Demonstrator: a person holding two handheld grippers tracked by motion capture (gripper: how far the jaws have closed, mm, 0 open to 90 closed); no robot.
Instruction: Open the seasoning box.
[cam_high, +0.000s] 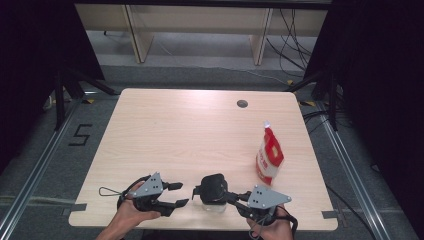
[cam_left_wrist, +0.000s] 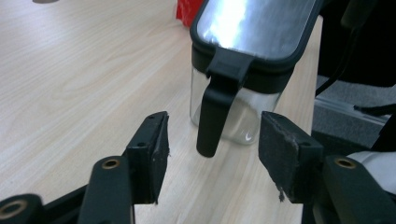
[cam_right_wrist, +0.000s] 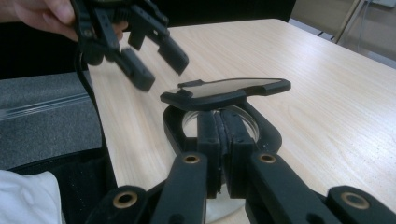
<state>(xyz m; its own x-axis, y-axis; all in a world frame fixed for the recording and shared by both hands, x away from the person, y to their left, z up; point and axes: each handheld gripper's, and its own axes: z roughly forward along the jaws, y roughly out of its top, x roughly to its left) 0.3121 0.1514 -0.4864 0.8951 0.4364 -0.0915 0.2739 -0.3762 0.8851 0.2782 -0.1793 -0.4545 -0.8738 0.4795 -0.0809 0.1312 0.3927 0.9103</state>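
Tongs status: right tongs (cam_right_wrist: 219, 140) are clamping shut on the jar (cam_high: 212, 195) rim (lid (cam_right_wrist: 224, 91) flipped up), jar sitting near the tabletop (cam_high: 165, 130) front edge. Left tongs (cam_left_wrist: 212, 158) are hanging open, gripping nothing. Red pouch (cam_high: 269, 156) is standing untouched; pouring likely remains.
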